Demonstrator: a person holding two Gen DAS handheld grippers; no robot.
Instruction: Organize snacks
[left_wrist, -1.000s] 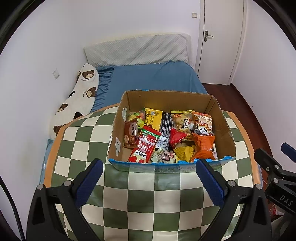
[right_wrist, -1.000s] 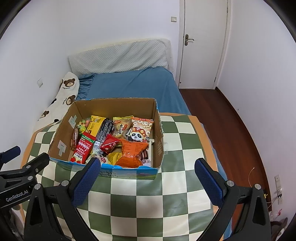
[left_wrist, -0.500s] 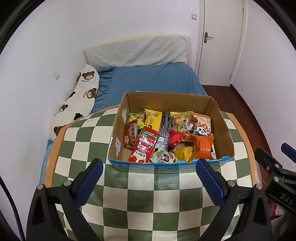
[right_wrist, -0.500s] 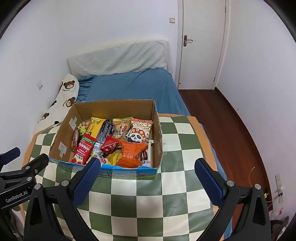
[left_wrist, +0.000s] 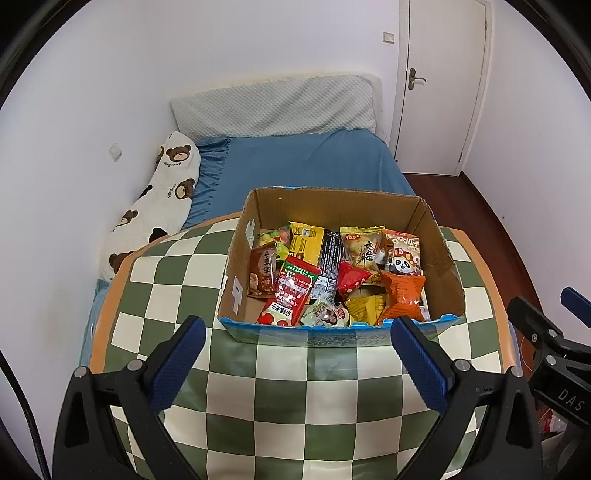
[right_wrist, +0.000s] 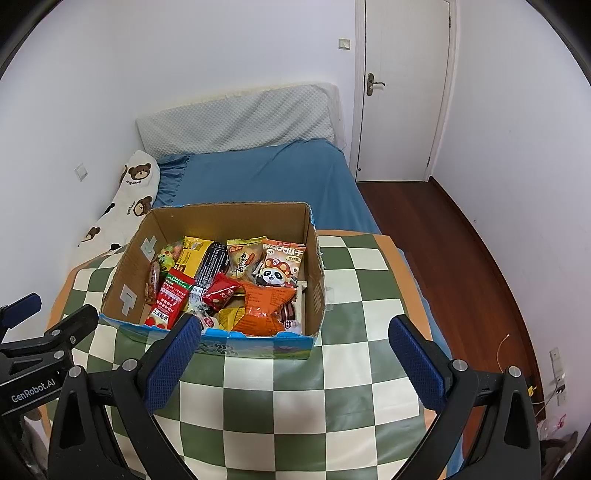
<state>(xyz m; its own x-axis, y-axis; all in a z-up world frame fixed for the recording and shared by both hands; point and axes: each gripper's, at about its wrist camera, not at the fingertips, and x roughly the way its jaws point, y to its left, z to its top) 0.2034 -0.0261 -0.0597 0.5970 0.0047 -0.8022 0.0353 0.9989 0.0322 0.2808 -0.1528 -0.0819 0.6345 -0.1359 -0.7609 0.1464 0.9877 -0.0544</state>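
A cardboard box (left_wrist: 439, 254) (right_wrist: 314, 266) full of snack packets stands on the green-and-cream checkered table (left_wrist: 280, 398) (right_wrist: 295, 398). Inside lie an orange bag (left_wrist: 402, 295) (right_wrist: 264, 306), a red-and-green packet (left_wrist: 291, 288) (right_wrist: 170, 299), a panda packet (left_wrist: 402, 251) (right_wrist: 282, 264) and several others. My left gripper (left_wrist: 297, 363) is open and empty, above the table just in front of the box. My right gripper (right_wrist: 293, 363) is open and empty, in front of the box's right corner.
A bed with a blue sheet (left_wrist: 314, 166) and a bear-print pillow (left_wrist: 159, 206) lies behind the table. A white door (right_wrist: 402, 88) and wooden floor (right_wrist: 461, 258) are at the right. The table's orange rim (left_wrist: 495, 288) curves close to the box.
Both views have shifted slightly, with the box a little lower and farther in the frame. Both grippers stay open and empty. The snacks have not moved.
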